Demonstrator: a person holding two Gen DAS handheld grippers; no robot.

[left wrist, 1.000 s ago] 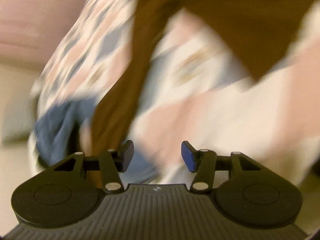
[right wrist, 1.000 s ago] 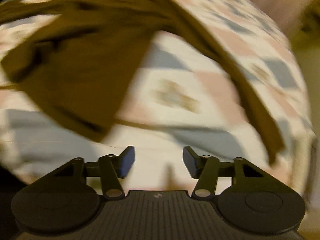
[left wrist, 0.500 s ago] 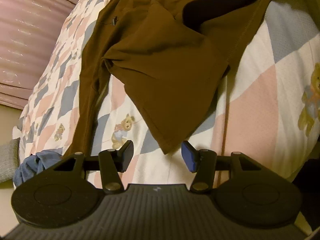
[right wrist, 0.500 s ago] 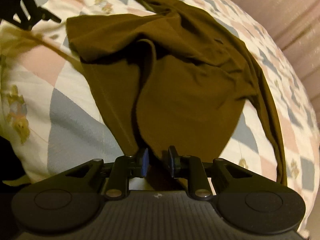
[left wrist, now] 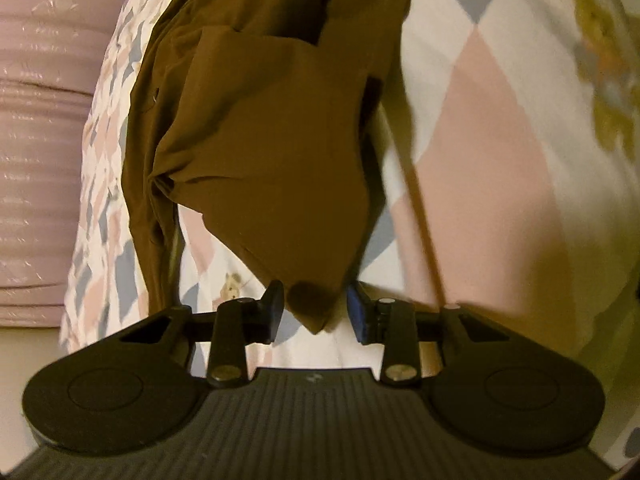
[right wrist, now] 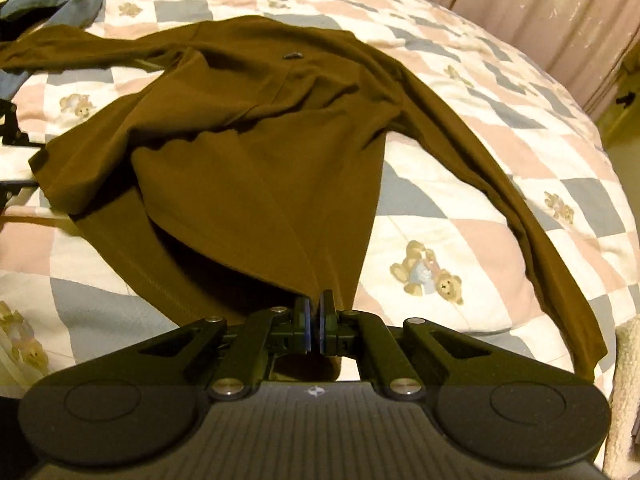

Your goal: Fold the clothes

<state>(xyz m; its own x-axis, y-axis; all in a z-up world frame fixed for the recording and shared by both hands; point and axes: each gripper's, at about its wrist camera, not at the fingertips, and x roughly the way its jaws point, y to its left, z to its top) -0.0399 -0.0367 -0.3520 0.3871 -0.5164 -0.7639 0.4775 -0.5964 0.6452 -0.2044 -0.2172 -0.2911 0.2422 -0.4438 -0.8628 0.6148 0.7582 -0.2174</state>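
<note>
Shirt lies rumpled on the bed, unfolded; my right fingers pinch its near corner, left fingers apart around another.

Bed's got a pink, grey and white checked teddy-bear quilt, with shiny pink pleated curtains hanging right behind it.

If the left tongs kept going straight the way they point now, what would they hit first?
Most likely the hanging corner of the brown long-sleeved shirt, whose tip already sits between the open left tongs. Behind it lies the pink, white and grey teddy-bear quilt; depth is hard to judge.
</note>
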